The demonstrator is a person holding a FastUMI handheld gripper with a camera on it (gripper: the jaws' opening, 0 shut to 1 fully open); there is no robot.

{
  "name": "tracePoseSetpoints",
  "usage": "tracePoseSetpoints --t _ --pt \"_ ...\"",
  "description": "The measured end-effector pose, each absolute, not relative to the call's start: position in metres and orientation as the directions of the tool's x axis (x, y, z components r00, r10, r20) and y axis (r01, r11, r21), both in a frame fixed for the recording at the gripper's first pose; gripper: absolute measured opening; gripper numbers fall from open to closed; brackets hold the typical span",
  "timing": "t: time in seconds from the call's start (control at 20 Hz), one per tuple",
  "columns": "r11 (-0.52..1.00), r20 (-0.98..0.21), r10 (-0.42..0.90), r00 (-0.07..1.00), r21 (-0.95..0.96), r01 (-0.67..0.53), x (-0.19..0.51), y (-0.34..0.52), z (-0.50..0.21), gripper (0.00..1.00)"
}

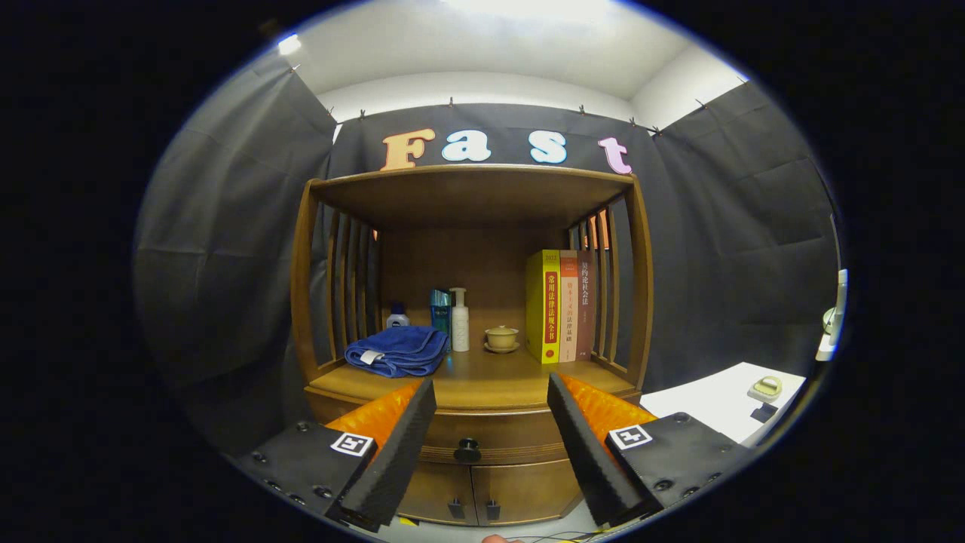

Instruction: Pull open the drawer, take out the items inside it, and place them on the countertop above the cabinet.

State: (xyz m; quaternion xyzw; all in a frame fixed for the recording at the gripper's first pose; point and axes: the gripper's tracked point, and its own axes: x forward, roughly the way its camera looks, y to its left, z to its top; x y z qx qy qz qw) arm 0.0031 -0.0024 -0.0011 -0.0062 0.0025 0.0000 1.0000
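Observation:
A wooden cabinet stands ahead with its countertop (497, 377) under an open shelf frame. Below the countertop the drawer (494, 436) is closed, its round dark knob (467, 450) showing between my fingers, some way beyond them. My gripper (491, 388) is open, with nothing between the left finger (399, 445) and right finger (584, 445). The drawer's contents are hidden.
On the countertop lie a folded blue towel (397, 351), bottles (459, 320), a small lidded cup on a saucer (501, 337) and upright books (562, 305). Two lower cabinet doors (471, 494) sit under the drawer. A white table (724, 403) with a small object stands at the right.

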Motion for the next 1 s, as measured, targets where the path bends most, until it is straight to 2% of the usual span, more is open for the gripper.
tracePoseSetpoints --t 0.45,1.0 --pt "1.000 -0.047 -0.002 0.999 -0.001 0.002 0.009 -0.004 -0.018 0.98" --pt "1.000 -0.272 0.000 0.962 -0.010 -0.003 0.067 0.004 -0.140 0.98"
